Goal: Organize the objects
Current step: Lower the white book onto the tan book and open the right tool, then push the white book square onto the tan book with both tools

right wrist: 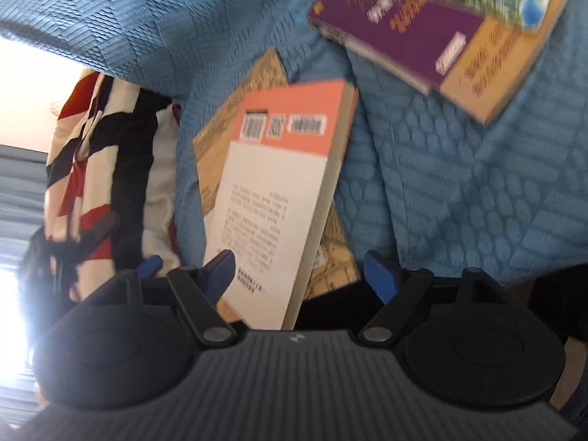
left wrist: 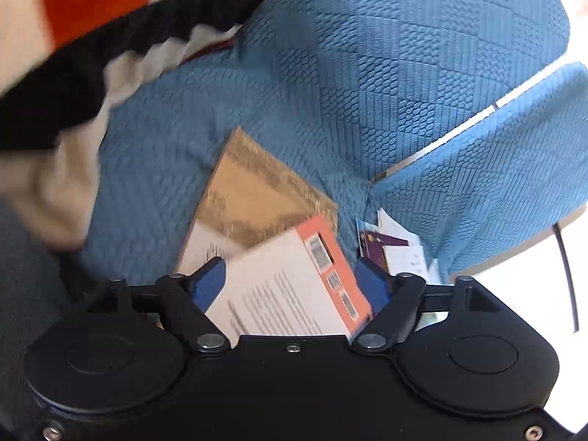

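A sofa in blue textured fabric (right wrist: 459, 191) carries the things. On its seat lies a tan-covered book (left wrist: 253, 198), with an orange-and-white book (right wrist: 279, 191) on top. Farther right lie purple books (right wrist: 415, 36); a striped bag (right wrist: 103, 154) sits left.

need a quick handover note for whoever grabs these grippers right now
Left gripper: open, the white-and-orange paperback lies between its fingers, unpinched.
Right gripper: open, holding nothing, over the same book.
That paperback lies on a tan-covered book on the blue textured sofa cover. A purple-and-tan book lies apart, others stacked on it. A red, black and cream patterned cushion is beside them.
Done: one pair stacked. Left: gather the piles.
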Tool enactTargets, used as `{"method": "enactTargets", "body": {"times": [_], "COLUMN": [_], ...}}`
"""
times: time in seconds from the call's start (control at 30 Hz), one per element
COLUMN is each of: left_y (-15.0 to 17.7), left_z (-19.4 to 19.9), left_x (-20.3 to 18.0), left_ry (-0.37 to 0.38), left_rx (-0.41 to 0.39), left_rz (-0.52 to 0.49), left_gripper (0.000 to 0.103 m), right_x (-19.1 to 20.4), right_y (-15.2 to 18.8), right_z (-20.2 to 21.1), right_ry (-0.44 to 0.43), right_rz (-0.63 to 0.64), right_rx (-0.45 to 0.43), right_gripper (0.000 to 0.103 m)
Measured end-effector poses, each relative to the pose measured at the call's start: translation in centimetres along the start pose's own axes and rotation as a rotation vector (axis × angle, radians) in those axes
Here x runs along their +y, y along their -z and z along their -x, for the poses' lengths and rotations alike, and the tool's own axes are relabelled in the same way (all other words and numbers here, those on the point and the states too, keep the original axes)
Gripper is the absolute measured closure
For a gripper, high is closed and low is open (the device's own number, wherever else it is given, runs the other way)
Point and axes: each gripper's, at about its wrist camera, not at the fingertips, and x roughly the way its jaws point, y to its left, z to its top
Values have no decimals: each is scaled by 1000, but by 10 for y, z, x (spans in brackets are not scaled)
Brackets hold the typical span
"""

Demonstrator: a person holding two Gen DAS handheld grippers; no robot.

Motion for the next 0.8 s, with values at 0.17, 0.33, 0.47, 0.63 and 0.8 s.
{"method": "enactTargets", "body": {"times": [0.17, 0.33, 0.47, 0.63, 0.8], "left_y": [-21, -30, -25, -13, -5], "left_z": [-31, -54, -71, -87, -93], "left_x": [10, 5, -2, -8, -10], "left_ry": [-17, -49, -58, -117, -162], "left_rx": [13, 37, 88, 137, 155], "left_rz": [-3, -55, -128, -201, -243], "left_gripper": [24, 24, 25, 32, 43], "right_x": [22, 35, 38, 39, 41], "right_y": [9, 15, 18, 20, 20], "right_z": [-1, -11, -23, -28, -32], "right_ry": [66, 119, 174, 199, 213], "right_rz": [122, 189, 194, 191, 206], "right_rx": [-115, -158, -152, -179, -191], "right_gripper": [25, 37, 53, 65, 69]}}
